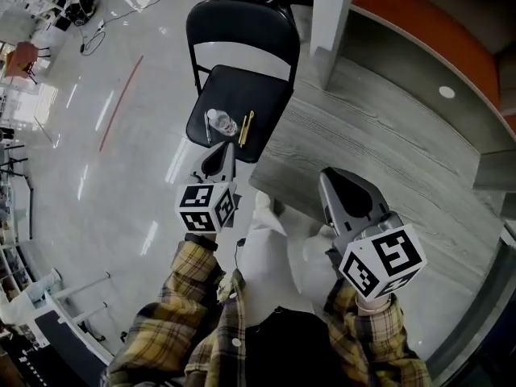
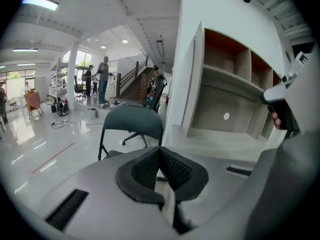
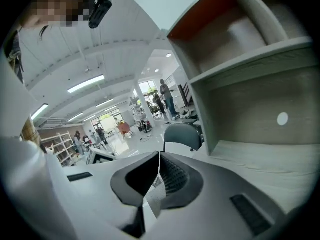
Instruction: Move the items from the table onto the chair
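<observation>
both grippers are clenched on nothing: the left gripper [image 2: 160,153] shows its pads pressed together with only air past them in its own view, and the right gripper [image 3: 159,158] reads the same in its view. the task's things already lie on the chair [image 1: 256,87]: a clear crumpled item [image 1: 220,122] and a yellow pen [image 1: 246,127] sit side by side on the seat, toward the chair's front edge, and nothing shows on the stretch of table [image 1: 387,135] beside the chair. the risk from here is judged to be a knock rather than a drop. the left gripper hangs just in front of the chair's front edge, and a careless swing forward could nudge the seat or sweep the pen and the light clear item off onto the floor, since both lie close to that edge. only the head view shows the seat's top and what rests there. the left gripper view catches the chair's backrest and legs, but its own jaws cover the seat, and it adds the shelf unit [image 2: 235,94] behind the chair and people standing far beyond it. the right gripper view shows the chair small and distant.
</observation>
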Demonstrator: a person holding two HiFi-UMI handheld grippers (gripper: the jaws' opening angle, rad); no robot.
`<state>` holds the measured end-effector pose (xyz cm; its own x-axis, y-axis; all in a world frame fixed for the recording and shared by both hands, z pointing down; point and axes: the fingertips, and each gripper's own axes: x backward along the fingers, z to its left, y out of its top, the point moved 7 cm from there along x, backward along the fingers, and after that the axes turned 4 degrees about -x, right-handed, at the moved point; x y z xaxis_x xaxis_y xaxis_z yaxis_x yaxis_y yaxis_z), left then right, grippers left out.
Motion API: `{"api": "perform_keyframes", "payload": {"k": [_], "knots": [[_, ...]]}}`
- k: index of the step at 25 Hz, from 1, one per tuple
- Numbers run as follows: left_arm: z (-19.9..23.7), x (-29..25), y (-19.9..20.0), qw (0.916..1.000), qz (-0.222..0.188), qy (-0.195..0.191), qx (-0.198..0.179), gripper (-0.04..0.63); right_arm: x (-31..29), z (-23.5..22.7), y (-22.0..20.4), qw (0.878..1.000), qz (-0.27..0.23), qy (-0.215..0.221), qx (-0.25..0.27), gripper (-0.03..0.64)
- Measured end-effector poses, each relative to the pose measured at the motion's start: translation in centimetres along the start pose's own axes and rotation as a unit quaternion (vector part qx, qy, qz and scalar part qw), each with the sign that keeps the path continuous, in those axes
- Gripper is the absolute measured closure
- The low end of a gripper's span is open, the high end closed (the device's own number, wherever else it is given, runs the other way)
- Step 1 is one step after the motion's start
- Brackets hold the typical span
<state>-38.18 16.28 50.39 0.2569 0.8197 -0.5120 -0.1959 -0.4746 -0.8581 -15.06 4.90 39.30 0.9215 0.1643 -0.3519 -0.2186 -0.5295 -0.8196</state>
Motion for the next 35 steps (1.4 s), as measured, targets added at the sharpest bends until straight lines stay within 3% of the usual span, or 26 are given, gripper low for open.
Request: {"api": "perform_keyframes", "payload": {"k": [5, 10, 15, 20, 22, 29, 35], "knots": [[-10.0, 2.3, 7.9, 0.9964, -0.040, -0.073, -0.010, 0.591, 8.3, -3.5, 1.6, 0.999, -0.015, -0.008, 0.030, 0.598], [-20.9, 2.8, 11.7, 0.9825, -0.051, -0.179, -0.015, 0.591, 15.5, -7.3, 1.5, 0.998, -0.043, -0.050, 0.018, 0.598], [-30.2, 3.4, 13.2, 0.9556, -0.051, -0.284, -0.057, 0.591, 20.5, -9.9, 1.0, 0.991, -0.072, -0.111, 0.007, 0.598], [-36.6, 5.0, 13.8, 0.9167, -0.067, -0.369, -0.138, 0.591, 23.6, -10.5, 0.2, 0.982, -0.094, -0.164, 0.008, 0.598], [-37.9, 5.3, 14.2, 0.9063, -0.070, -0.388, -0.151, 0.591, 24.4, -10.4, -0.2, 0.977, -0.098, -0.187, 0.013, 0.598], [-39.3, 5.9, 14.6, 0.8943, -0.069, -0.419, -0.140, 0.591, 25.4, -9.3, -0.4, 0.972, -0.113, -0.207, 0.015, 0.598], [-38.7, 5.9, 14.2, 0.8964, -0.064, -0.415, -0.141, 0.591, 24.7, -8.7, -0.2, 0.971, -0.120, -0.207, 0.016, 0.600]]}}
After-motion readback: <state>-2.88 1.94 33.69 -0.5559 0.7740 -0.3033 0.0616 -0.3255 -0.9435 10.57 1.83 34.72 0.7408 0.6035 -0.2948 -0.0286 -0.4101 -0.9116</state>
